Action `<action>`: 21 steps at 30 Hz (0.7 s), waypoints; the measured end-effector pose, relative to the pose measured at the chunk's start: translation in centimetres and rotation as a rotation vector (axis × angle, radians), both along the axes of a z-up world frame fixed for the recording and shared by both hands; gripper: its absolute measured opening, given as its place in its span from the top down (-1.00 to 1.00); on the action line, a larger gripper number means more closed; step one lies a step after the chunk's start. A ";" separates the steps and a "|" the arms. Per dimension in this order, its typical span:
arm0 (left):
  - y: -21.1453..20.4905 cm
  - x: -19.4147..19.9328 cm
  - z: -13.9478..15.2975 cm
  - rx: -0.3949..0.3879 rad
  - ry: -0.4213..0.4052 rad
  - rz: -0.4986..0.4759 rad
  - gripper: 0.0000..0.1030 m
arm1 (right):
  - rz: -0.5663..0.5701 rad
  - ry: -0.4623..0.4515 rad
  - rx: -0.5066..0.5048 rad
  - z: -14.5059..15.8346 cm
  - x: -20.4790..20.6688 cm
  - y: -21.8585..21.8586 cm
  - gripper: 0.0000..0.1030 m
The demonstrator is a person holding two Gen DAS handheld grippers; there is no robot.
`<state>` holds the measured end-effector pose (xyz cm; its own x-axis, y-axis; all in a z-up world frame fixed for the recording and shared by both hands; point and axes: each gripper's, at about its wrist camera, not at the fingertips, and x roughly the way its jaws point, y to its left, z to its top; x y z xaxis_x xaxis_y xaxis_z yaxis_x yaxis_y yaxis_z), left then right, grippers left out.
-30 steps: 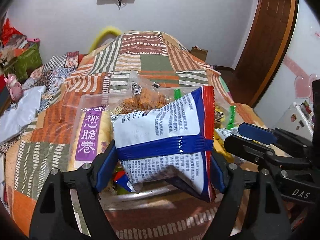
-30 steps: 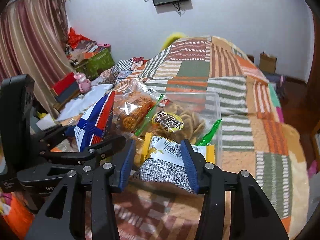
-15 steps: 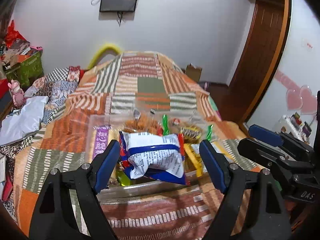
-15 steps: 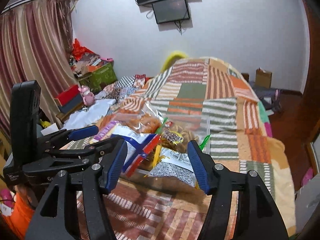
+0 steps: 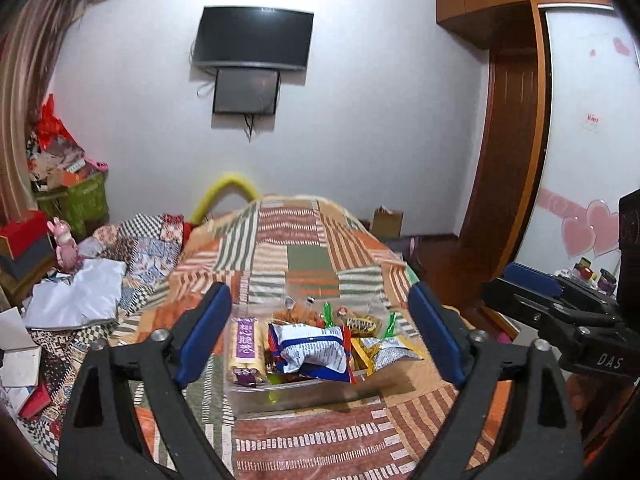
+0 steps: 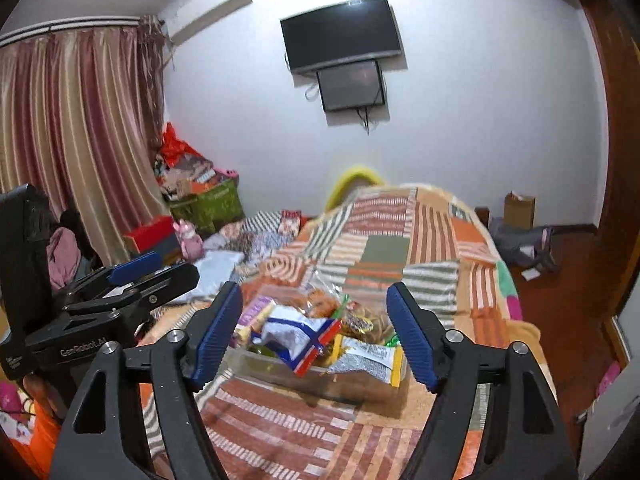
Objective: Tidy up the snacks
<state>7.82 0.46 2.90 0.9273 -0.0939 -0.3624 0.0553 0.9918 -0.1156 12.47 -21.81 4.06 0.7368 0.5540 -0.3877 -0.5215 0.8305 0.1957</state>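
Note:
A clear plastic box full of snack packs stands on the patchwork bedspread. A white and blue snack bag lies on top in the middle, a purple-labelled pack at its left, a yellow-edged grey pack at its right. The box shows in the right wrist view with the white and blue bag on top. My left gripper is open and empty, well back from the box. My right gripper is open and empty, also held back from it.
The patchwork bedspread runs away toward the white wall. Clutter, a green box and a pink toy lie at the left. A wooden door and floor are at the right. A cardboard box stands by the wall.
My left gripper let go of the white and blue bag, which now lies in the box. Both grippers opened wider and drew back and up from the box.

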 end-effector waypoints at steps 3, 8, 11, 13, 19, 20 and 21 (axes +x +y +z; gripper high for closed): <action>0.1 -1.2 0.4 0.013 -0.017 0.003 -0.89 | -0.004 -0.017 0.004 0.3 -0.7 0.0 -0.56; 0.2 -2.5 0.6 0.025 -0.024 0.012 -0.96 | -0.011 -0.038 0.011 0.7 -1.4 0.1 -0.70; 0.4 -3.1 0.6 0.017 -0.027 0.014 -0.97 | -0.018 -0.043 0.006 0.6 -1.7 0.2 -0.79; 0.5 -3.5 0.7 0.022 -0.034 0.018 -0.97 | -0.031 -0.055 0.002 0.6 -2.0 0.2 -0.91; 0.6 -4.1 0.7 0.028 -0.041 0.022 -0.97 | -0.034 -0.065 0.004 0.6 -2.7 0.3 -0.93; 0.5 -4.1 0.6 0.028 -0.041 0.021 -0.97 | -0.034 -0.066 0.004 0.6 -2.8 0.3 -0.93; 0.5 -4.1 0.6 0.031 -0.040 0.020 -0.97 | -0.032 -0.064 0.003 0.6 -2.7 0.3 -0.93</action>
